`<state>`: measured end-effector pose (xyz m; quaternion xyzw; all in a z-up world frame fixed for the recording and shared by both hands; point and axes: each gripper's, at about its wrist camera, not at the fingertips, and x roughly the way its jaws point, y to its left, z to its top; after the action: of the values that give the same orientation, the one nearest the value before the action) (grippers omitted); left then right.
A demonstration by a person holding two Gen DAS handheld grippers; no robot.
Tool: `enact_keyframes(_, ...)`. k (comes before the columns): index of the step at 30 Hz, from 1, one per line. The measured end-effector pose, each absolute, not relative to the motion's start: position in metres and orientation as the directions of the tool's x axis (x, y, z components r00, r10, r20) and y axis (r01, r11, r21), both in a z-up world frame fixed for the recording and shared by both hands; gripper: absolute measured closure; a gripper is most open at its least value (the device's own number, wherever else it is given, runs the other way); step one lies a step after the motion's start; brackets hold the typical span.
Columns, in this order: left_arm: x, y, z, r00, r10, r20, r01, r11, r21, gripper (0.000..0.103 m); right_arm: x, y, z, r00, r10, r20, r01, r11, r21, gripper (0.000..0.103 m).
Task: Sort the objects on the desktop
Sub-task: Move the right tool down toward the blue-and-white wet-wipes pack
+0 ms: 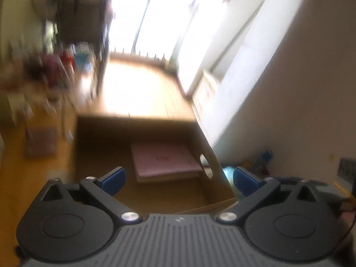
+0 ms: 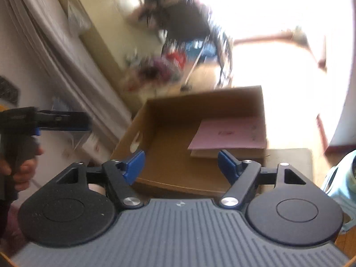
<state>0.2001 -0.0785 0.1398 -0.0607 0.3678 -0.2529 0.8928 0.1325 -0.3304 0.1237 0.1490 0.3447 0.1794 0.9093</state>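
Observation:
An open cardboard box (image 1: 100,138) lies just below and ahead of both grippers. Inside it, a pink booklet (image 1: 164,158) rests on a tan book against the box's right wall. My left gripper (image 1: 179,181) hovers over the box's near edge, open wide, with nothing between its blue pads (image 1: 113,181). In the right wrist view the same box (image 2: 169,111) and pink booklet (image 2: 231,133) show. My right gripper (image 2: 181,166) is open above the near rim, holding nothing. Both views are motion-blurred.
A person's hand (image 2: 24,169) grips the left tool's handle at far left. A light blue object (image 2: 340,182) sits right of the box, also visible past the box wall (image 1: 229,173). A white wall (image 1: 300,89), sunlit wooden floor (image 1: 133,84) and blurred clutter (image 2: 160,66) lie beyond.

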Motion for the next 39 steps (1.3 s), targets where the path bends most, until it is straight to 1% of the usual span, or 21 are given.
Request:
enact_keyframes(3,0.153,-0.066,0.146,0.709,-0.421,-0.566,0.390,0.903,-0.182,0.000,0.091,-0.335,0.131,0.773,0.380,-0.508,-0.211,0.909,0.359,0.022)
enact_keyframes(5,0.125,-0.060,0.138,0.753,-0.371,-0.544,0.364,0.923,-0.126,0.000,0.082,-0.334,0.097,0.804,0.362,-0.471,-0.198,0.911,0.362,0.021)
enact_keyframes(7,0.099,-0.054,0.127,0.784,-0.326,-0.528,0.337,0.938,-0.079,0.000,0.068,-0.328,0.082,0.826,0.348,-0.443,-0.179,0.908,0.379,0.015)
enact_keyframes(8,0.088,-0.055,0.115,0.800,-0.298,-0.521,0.316,0.947,-0.057,0.000,0.061,-0.325,0.072,0.835,0.341,-0.433,-0.170,0.907,0.386,0.010)
enact_keyframes(9,0.077,-0.058,0.102,0.831,-0.235,-0.505,0.270,0.963,-0.003,0.000,0.058,-0.321,0.062,0.838,0.336,-0.431,-0.163,0.906,0.390,0.008)
enact_keyframes(11,0.051,-0.072,0.079,0.901,-0.064,-0.429,0.171,0.961,0.216,0.000,0.050,-0.313,0.046,0.839,0.314,-0.444,-0.135,0.911,0.389,0.007)
enact_keyframes(12,0.043,-0.076,0.073,0.904,-0.001,-0.427,0.144,0.942,0.302,0.000,0.049,-0.308,0.040,0.832,0.309,-0.460,-0.126,0.914,0.385,0.007)
enact_keyframes(13,0.041,-0.081,0.062,0.895,0.047,-0.444,0.126,0.927,0.353,0.000,0.051,-0.304,0.034,0.826,0.303,-0.475,-0.118,0.917,0.380,0.007)
enact_keyframes(14,0.037,-0.080,0.061,0.885,0.065,-0.461,0.123,0.922,0.368,0.000,0.051,-0.301,0.028,0.823,0.295,-0.486,-0.110,0.921,0.374,0.007)
enact_keyframes(16,0.038,-0.082,0.043,0.855,0.038,-0.518,0.167,0.924,0.344,0.000,0.052,-0.296,0.025,0.832,0.282,-0.478,-0.105,0.925,0.364,0.006)
enact_keyframes(17,0.041,-0.085,0.037,0.835,0.010,-0.550,0.192,0.932,0.307,0.000,0.051,-0.293,0.031,0.844,0.276,-0.460,-0.107,0.927,0.359,0.002)
enact_keyframes(20,0.050,-0.082,0.024,0.781,-0.123,-0.613,0.260,0.955,0.141,0.000,0.046,-0.282,0.050,0.880,0.248,-0.406,-0.113,0.937,0.330,0.001)
enact_keyframes(22,0.055,-0.083,0.016,0.748,-0.182,-0.639,0.294,0.953,0.073,0.000,0.050,-0.274,0.046,0.884,0.236,-0.404,-0.103,0.940,0.325,0.001)
enact_keyframes(27,0.051,-0.092,0.000,0.694,-0.255,-0.674,0.392,0.918,0.056,0.000,0.064,-0.269,0.019,0.843,0.294,-0.451,-0.112,0.916,0.386,0.001)
enact_keyframes(29,0.049,-0.091,-0.003,0.658,-0.283,-0.697,0.411,0.912,0.018,0.001,0.069,-0.277,0.005,0.818,0.320,-0.478,-0.101,0.898,0.428,0.001)
enact_keyframes(31,0.053,-0.090,-0.013,0.616,-0.318,-0.721,0.415,0.909,-0.046,0.004,0.076,-0.280,-0.010,0.781,0.342,-0.523,-0.081,0.885,0.458,0.002)
enact_keyframes(32,0.057,-0.090,-0.016,0.596,-0.344,-0.726,0.420,0.904,-0.083,0.008,0.080,-0.282,-0.018,0.755,0.353,-0.552,-0.066,0.879,0.472,0.004)
enact_keyframes(36,0.072,-0.092,-0.026,0.527,-0.414,-0.743,0.442,0.879,-0.176,0.009,0.094,-0.289,-0.046,0.655,0.425,-0.625,-0.007,0.830,0.558,0.013)
enact_keyframes(37,0.075,-0.093,-0.029,0.515,-0.421,-0.747,0.450,0.874,-0.182,0.009,0.096,-0.291,-0.052,0.633,0.446,-0.633,0.009,0.813,0.582,0.015)
enact_keyframes(39,0.081,-0.097,-0.035,0.498,-0.408,-0.765,0.454,0.874,-0.171,0.009,0.102,-0.293,-0.063,0.597,0.484,-0.640,0.033,0.782,0.622,0.021)
